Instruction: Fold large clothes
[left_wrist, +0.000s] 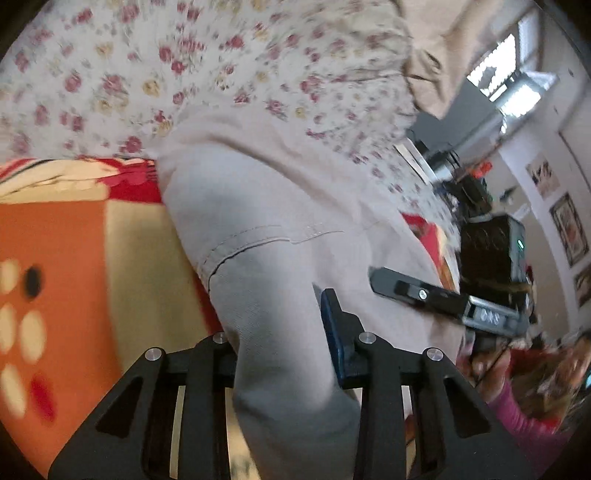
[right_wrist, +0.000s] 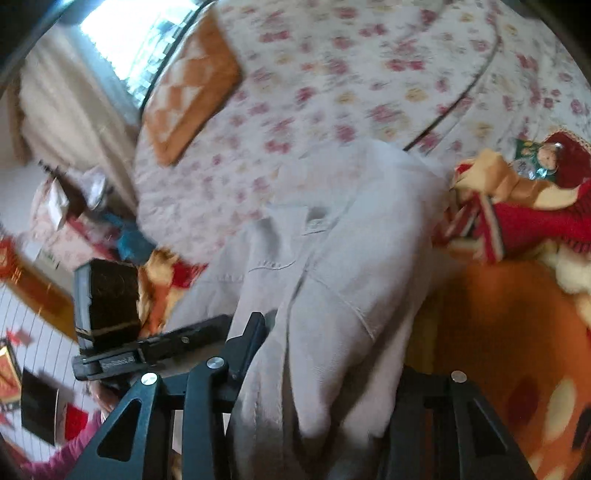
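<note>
The left gripper (left_wrist: 284, 332) is clamped on a bunch of the beige trousers (left_wrist: 280, 229), cloth filling the narrow gap between its fingers (left_wrist: 334, 325). The right gripper (right_wrist: 325, 354) likewise pinches a thick fold of the same garment, its left finger (right_wrist: 251, 332) pressed against the fabric (its other finger is hidden behind the cloth). The trousers hang lifted between the two grippers, their far end trailing onto the bed's flowered sheet (left_wrist: 122, 70). An orange and red blanket (right_wrist: 517, 332) lies on the bed beside them. In the right wrist view an orange patterned cushion (right_wrist: 192, 88) rests on the sheet, well apart from the trousers.
</note>
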